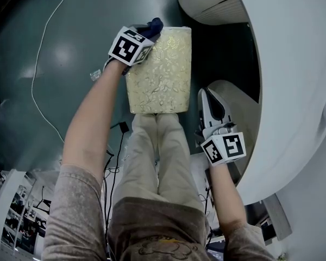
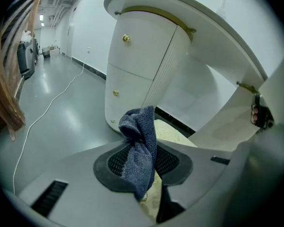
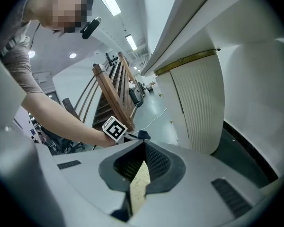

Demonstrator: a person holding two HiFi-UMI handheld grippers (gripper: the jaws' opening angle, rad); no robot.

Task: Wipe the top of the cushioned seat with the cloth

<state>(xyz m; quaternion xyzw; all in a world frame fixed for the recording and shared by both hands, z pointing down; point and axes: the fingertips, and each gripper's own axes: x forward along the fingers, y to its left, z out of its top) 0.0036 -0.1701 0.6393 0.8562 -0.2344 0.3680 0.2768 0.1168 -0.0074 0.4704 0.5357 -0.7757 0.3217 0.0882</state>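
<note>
Nearest, a faint print on the front of the shirt [image 1: 163,248] is being shown too blurred to be read, above pale trousers [image 1: 157,156]. Bold black-and-white square markers are being carried on the marker cube [image 1: 224,148] of the right claw [image 1: 208,97]; they are patterns, not letters. This claw is being held with its jaws pressed together and nothing caught between them. It is being kept just beside the right edge of the cushioned seat [image 1: 158,75], near the close corner, and a strip of the gold leaf-patterned cover is being seen through the slit behind its tips in the right gripper view.

The seat is being stood on the grey floor [image 1: 70,53] directly ahead of the knees. At the far left corner of its top, the left claw [image 1: 148,35] is being held shut upon the cloth [image 1: 154,26], a dark blue towelling piece that is being pinched in a bunch, with folds sticking out past the tips and hanging over the cushion.

Further off, a white cable [image 1: 32,94] is being trailed across the floor, and a curved white counter [image 1: 293,91] is being seen on the right, over a rounded cabinet [image 2: 142,70] with a small brass knob [image 2: 126,38].
</note>
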